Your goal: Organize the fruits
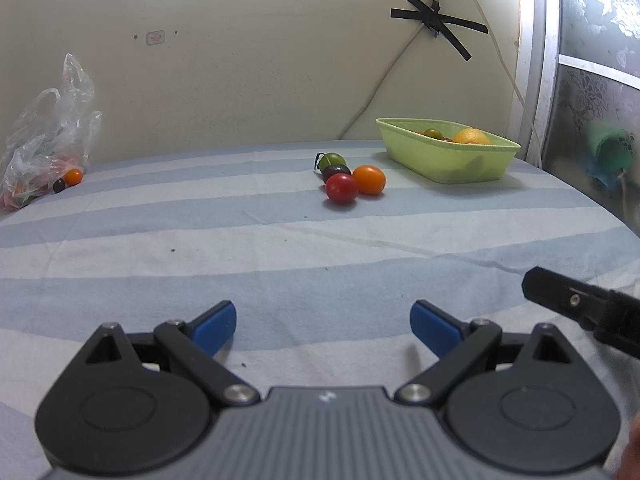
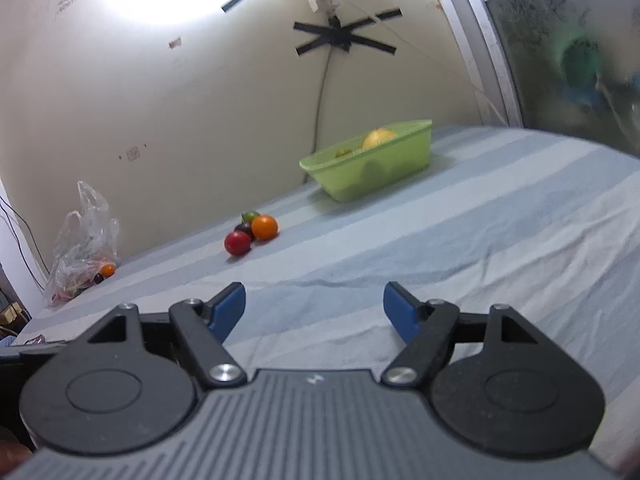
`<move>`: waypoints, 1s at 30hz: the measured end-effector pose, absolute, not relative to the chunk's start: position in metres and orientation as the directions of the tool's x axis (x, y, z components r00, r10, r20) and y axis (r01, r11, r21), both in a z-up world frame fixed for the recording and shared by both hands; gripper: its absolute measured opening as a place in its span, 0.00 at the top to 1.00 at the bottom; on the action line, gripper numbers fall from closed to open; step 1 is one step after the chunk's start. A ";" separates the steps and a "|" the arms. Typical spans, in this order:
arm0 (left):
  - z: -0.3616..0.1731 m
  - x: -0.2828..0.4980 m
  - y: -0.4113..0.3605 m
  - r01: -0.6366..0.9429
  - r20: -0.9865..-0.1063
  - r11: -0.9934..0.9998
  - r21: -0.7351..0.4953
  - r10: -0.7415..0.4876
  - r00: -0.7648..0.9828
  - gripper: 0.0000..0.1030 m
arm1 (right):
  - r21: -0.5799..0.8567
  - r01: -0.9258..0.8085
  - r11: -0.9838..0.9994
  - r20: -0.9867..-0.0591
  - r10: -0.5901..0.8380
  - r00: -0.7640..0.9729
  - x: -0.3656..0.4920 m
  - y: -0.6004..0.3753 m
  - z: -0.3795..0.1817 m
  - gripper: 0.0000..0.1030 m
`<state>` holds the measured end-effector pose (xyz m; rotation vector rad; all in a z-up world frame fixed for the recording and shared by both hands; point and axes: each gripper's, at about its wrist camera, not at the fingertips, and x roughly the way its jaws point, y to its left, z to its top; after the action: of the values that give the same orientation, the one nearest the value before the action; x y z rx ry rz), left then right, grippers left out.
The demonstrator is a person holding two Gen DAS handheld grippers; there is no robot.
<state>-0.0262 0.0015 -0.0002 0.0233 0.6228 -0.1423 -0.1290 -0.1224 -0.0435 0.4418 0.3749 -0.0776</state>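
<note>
A cluster of small fruits lies on the striped cloth: a red one (image 1: 341, 188), an orange one (image 1: 369, 179), a dark purple one (image 1: 335, 171) and a green one (image 1: 332, 159). The same cluster shows in the right wrist view, red (image 2: 237, 243) and orange (image 2: 264, 227). A light green basket (image 1: 448, 159) (image 2: 372, 170) behind them holds a yellow-orange fruit (image 1: 473, 136) and a small green one (image 1: 433, 133). My left gripper (image 1: 323, 326) is open and empty, well short of the cluster. My right gripper (image 2: 314, 308) is open and empty too.
A clear plastic bag (image 1: 44, 140) (image 2: 82, 248) with more fruit lies at the far left by the wall; an orange fruit (image 1: 73, 176) and a dark one (image 1: 60, 186) sit at its mouth. A wall and cables stand behind; a glass door is at the right.
</note>
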 end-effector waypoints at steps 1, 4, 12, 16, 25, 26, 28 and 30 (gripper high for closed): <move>0.000 -0.026 0.001 0.139 -0.583 0.990 -0.021 -0.125 0.802 0.06 | 0.410 0.156 0.898 -0.375 0.010 0.927 -0.128 -0.124 -0.044 0.24; 0.000 -0.026 0.001 0.141 -0.587 0.990 -0.020 -0.126 0.800 0.06 | 0.414 0.155 0.897 -0.376 0.013 0.926 -0.128 -0.125 -0.044 0.24; 0.000 -0.026 0.001 0.144 -0.594 0.989 -0.018 -0.127 0.795 0.05 | 0.414 0.154 0.897 -0.378 0.016 0.926 -0.127 -0.124 -0.044 0.24; 0.000 -0.025 0.001 0.146 -0.596 0.989 -0.020 -0.129 0.793 0.05 | 0.414 0.154 0.897 -0.378 0.016 0.926 -0.127 -0.124 -0.044 0.24; 0.000 -0.025 0.001 0.145 -0.596 0.989 -0.021 -0.129 0.792 0.05 | 0.415 0.153 0.897 -0.378 0.017 0.926 -0.127 -0.124 -0.044 0.24; 0.000 -0.025 0.001 0.145 -0.596 0.989 -0.021 -0.129 0.793 0.06 | 0.416 0.154 0.896 -0.378 0.017 0.926 -0.127 -0.124 -0.044 0.24; 0.000 -0.025 0.001 0.146 -0.595 0.989 -0.021 -0.130 0.793 0.05 | 0.416 0.154 0.896 -0.378 0.017 0.926 -0.127 -0.124 -0.044 0.24; 0.000 -0.025 0.001 0.146 -0.595 0.989 -0.022 -0.130 0.793 0.05 | 0.415 0.153 0.897 -0.378 0.017 0.926 -0.127 -0.124 -0.044 0.24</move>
<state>-0.0249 0.0015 -0.0003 0.0258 0.6385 -0.1487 -0.1268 -0.1241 -0.0443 0.4557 0.3847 -0.0726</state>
